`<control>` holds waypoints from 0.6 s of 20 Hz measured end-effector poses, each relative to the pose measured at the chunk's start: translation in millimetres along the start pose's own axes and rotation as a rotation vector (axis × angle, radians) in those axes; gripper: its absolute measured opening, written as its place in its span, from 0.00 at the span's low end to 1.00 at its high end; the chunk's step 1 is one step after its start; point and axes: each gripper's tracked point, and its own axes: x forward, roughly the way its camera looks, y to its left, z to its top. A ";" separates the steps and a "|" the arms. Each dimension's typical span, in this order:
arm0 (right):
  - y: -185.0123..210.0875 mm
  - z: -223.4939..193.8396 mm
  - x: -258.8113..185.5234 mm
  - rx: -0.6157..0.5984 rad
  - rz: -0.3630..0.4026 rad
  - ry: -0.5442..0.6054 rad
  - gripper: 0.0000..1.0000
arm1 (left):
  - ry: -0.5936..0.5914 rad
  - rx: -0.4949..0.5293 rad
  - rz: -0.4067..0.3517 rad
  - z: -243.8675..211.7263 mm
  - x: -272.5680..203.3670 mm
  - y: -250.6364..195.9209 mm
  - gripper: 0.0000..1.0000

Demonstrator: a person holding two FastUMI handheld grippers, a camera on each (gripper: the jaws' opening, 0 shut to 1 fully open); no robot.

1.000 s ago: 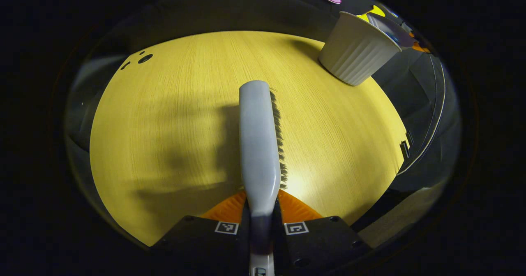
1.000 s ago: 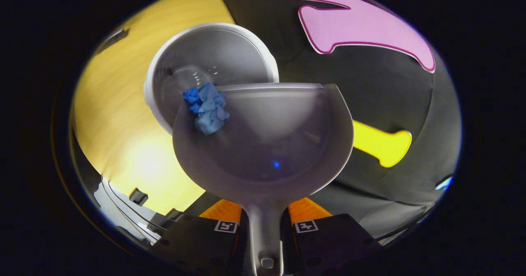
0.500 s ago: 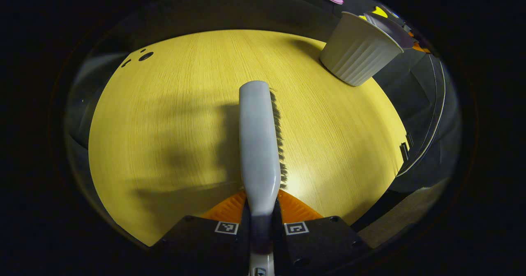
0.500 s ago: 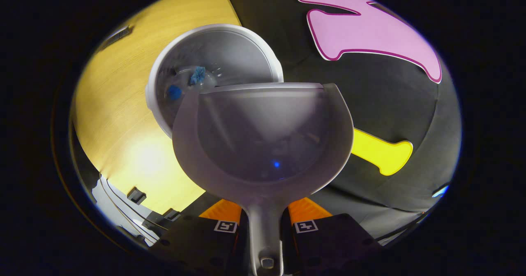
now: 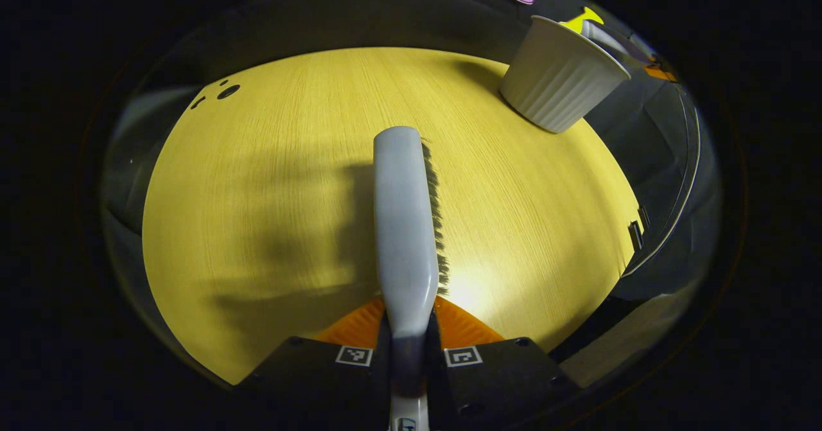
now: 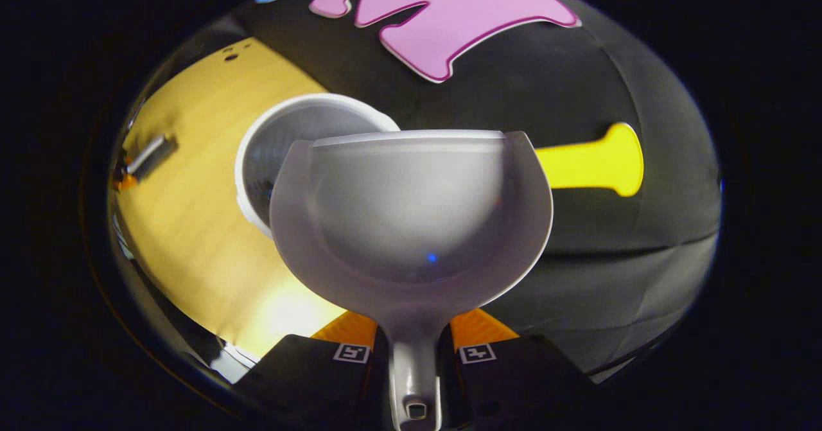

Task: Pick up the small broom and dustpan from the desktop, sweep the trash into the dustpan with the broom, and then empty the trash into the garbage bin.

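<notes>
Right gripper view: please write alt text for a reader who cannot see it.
The right gripper holds a grey dustpan by its handle, and the pan looks empty. Behind its left edge stands a white bin on a yellow desk. Far left on the desk, a small grey object, too small to identify.

Yellow wood-grain desktop (image 5: 270, 180); white ribbed garbage bin (image 5: 555, 78) standing at far corner.
</notes>
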 end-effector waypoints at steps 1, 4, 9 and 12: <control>0.6 -1.0 -6.3 0.037 0.011 -0.023 0.39 | 0.002 0.003 0.003 0.8 -0.5 0.4 0.26; 12.7 -10.5 -21.2 0.150 0.052 -0.071 0.39 | 0.006 0.020 0.015 0.1 0.5 1.3 0.26; 68.8 -23.8 -54.3 0.321 0.213 -0.143 0.35 | 0.005 0.020 0.037 0.5 0.4 2.5 0.26; 108.2 -36.8 -73.2 0.327 0.276 -0.146 0.35 | 0.008 0.027 0.047 0.1 1.8 1.4 0.26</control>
